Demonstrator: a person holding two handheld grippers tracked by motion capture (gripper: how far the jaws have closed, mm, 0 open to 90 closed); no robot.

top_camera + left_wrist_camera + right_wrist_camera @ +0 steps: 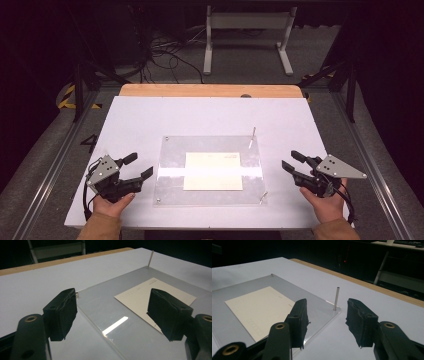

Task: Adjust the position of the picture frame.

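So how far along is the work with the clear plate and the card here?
Barely begun, by the look of it. Done: the cream card lies flat under or in the clear plate, and one thin metal pin stands upright at its far right corner. In hand: nothing; the left claw and right claw both stand open beside the plate, apart from it. Left: any handling of plate, card or pin.

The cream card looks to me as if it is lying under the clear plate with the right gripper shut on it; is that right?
Not quite. The cream card does lie under the clear plate, but the right gripper is open and holds nothing. The right gripper view shows its jaws apart over the plate's corner, beside the upright metal pin.
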